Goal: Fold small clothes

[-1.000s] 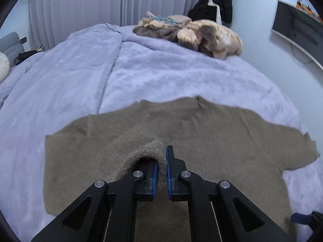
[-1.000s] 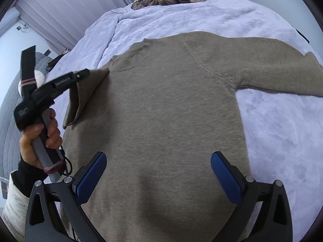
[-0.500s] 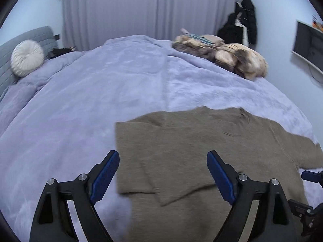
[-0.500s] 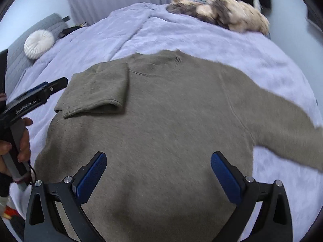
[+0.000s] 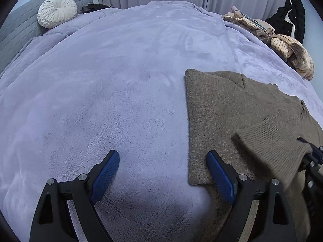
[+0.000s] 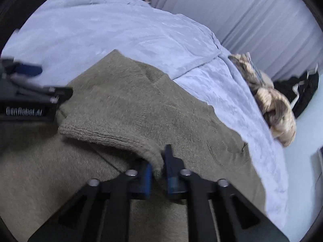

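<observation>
A brown knit sweater point(image 5: 218, 109) lies flat on the lilac bed blanket point(image 5: 121, 80), its left sleeve folded in over the body. My left gripper point(image 5: 163, 175) is open and empty, low over the blanket at the sweater's left edge. My right gripper point(image 6: 158, 171) is shut on the ribbed cuff of the right sleeve point(image 6: 113, 135) and holds it lifted over the sweater's body point(image 6: 181, 117). The held sleeve point(image 5: 272, 141) and the right gripper point(image 5: 310, 161) show at the right of the left wrist view. The left gripper point(image 6: 26, 92) shows at the left of the right wrist view.
A pile of beige and striped clothes point(image 5: 282, 46) lies at the bed's far right. A round white cushion point(image 5: 57, 12) rests against the grey headboard point(image 5: 18, 24). Dark coats point(image 5: 290, 18) hang by the curtains. The pile also shows in the right wrist view point(image 6: 274, 104).
My left gripper let go of the left sleeve, opened and drew back left. My right gripper shut on the right sleeve's cuff and carried it in over the sweater's body.
</observation>
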A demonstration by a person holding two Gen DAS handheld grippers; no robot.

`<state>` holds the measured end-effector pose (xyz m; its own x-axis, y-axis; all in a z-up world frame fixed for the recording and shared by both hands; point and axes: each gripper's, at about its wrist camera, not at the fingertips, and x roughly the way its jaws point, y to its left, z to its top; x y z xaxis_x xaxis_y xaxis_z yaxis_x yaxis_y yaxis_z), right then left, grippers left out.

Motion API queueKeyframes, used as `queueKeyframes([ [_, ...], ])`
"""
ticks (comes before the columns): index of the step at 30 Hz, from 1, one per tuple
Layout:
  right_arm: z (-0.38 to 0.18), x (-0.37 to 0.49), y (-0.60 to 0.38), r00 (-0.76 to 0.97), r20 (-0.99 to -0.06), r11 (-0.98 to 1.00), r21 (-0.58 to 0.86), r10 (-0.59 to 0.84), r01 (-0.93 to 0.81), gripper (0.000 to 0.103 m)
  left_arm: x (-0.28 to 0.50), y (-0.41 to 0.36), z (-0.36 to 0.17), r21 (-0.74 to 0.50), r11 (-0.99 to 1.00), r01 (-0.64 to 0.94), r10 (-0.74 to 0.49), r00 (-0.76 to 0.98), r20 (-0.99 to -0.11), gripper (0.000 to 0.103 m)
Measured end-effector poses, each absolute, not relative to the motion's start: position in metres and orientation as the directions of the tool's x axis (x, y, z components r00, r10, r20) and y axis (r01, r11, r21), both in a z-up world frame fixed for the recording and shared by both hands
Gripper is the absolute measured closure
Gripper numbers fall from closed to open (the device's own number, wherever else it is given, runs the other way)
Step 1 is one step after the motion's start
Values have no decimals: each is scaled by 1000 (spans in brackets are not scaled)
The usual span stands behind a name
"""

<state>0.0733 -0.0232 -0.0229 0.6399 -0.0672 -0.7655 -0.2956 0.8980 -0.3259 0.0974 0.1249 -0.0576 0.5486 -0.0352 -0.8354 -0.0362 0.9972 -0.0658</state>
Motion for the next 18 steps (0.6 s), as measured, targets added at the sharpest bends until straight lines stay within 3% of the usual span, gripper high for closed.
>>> queueKeyframes([
  [3, -10, 77, -90, 638, -766, 997, 42, 75, -67, 95, 95, 127, -57, -59, 998, -33, -31, 550, -835, 14],
  [5, -16, 69, -151, 649, -745, 948, 296, 154, 115, 95, 95, 126, -57, -49, 998, -32, -24, 551, -834, 14],
  [7, -32, 57, -202, 658, -728, 855, 453, 193, 252, 95, 96, 124, -57, -37, 999, -28, -15, 552, -834, 14],
  [11, -61, 36, -254, 659, -704, 708, 606, 265, 362, 86, 98, 121, -55, -27, 999, -23, -10, 544, -839, 14],
  [13, -68, 32, -262, 671, -675, 656, 660, 306, 366, 54, 99, 121, -50, -24, 1000, -20, -9, 536, -844, 14],
  [15, -70, 32, -262, 694, -634, 617, 708, 341, 343, 49, 101, 119, -40, -26, 1000, -3, -20, 547, -837, 14],
  [18, -72, 43, -257, 692, -637, 610, 709, 338, 355, 49, 106, 109, -27, -5, 1000, 24, -18, 571, -821, 14],
])
